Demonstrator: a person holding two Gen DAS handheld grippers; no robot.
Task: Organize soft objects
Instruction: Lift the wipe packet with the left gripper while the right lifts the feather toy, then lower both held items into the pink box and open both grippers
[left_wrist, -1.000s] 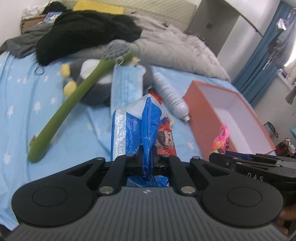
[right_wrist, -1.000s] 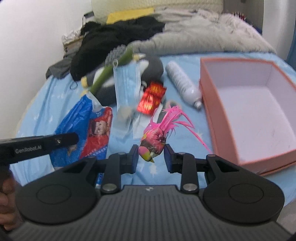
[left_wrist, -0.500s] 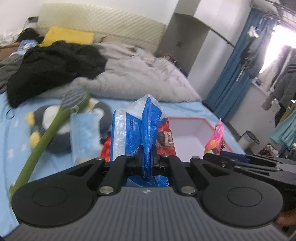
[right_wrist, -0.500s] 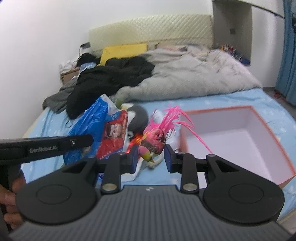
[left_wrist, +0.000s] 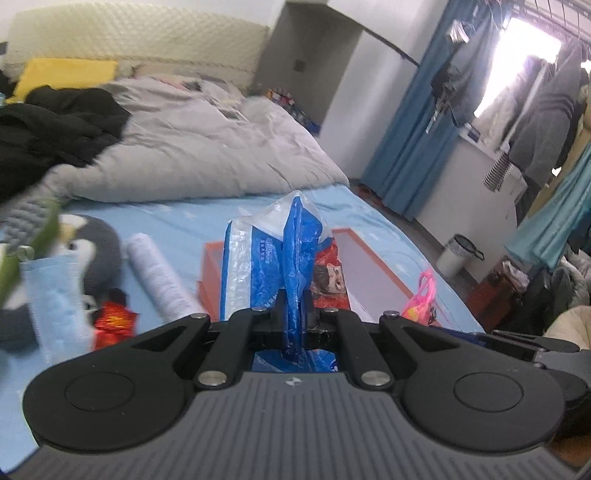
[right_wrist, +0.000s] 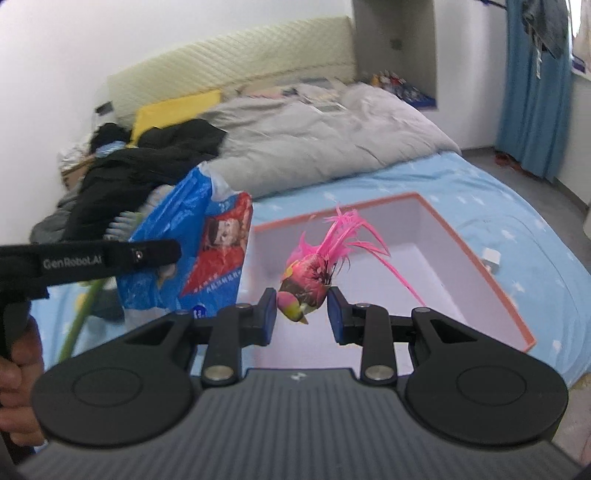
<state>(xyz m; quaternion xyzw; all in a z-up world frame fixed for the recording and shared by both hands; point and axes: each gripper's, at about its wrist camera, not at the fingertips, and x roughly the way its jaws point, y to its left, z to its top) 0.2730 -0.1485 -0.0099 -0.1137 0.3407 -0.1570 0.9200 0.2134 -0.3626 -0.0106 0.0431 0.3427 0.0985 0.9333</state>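
Note:
My left gripper is shut on a blue, white and red plastic bag and holds it up in front of the orange box. The bag also shows in the right wrist view, left of the box. My right gripper is shut on a pink feathered bird toy and holds it above the near left part of the orange box, whose white inside shows nothing in it. The toy also shows in the left wrist view.
On the blue bedsheet lie a penguin plush, a blue face mask, a white bottle, a red wrapper and a green long-handled brush. A grey duvet and black clothes lie behind.
Both grippers have lifted and swung right with their loads. The bag and the bird toy have moved from over the sheet to beside and above the orange box.

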